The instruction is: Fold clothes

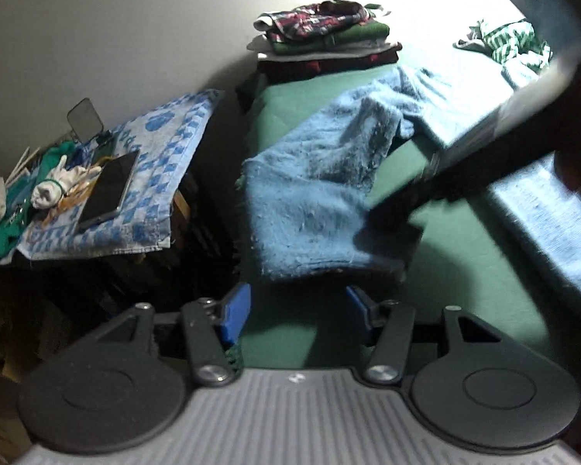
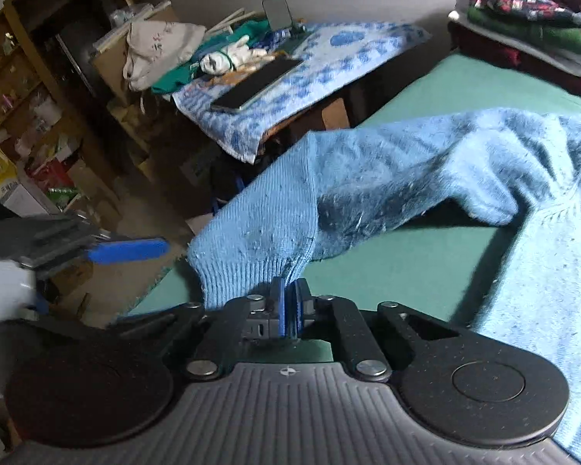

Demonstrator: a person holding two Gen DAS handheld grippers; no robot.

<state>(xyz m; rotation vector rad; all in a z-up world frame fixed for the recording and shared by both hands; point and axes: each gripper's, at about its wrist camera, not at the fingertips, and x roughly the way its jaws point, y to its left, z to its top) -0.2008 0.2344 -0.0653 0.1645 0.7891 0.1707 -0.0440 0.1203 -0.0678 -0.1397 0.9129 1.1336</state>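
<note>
The right gripper (image 2: 288,310) is clamped on the ribbed cuff of the blue sweater (image 2: 426,162), whose sleeve rises ahead of it off the green table (image 2: 406,271). The left gripper (image 1: 296,310), jaws apart, holds nothing. That thin pinch could slip, dropping the sleeve crooked.

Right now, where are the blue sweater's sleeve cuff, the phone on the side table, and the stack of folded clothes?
sleeve cuff (image 2: 248,271): right wrist view, on the ribbed end above the shut gripper.
phone (image 2: 257,84): right wrist view, on its dark screen.
stack of folded clothes (image 1: 325,37): left wrist view, on the green layer.
</note>
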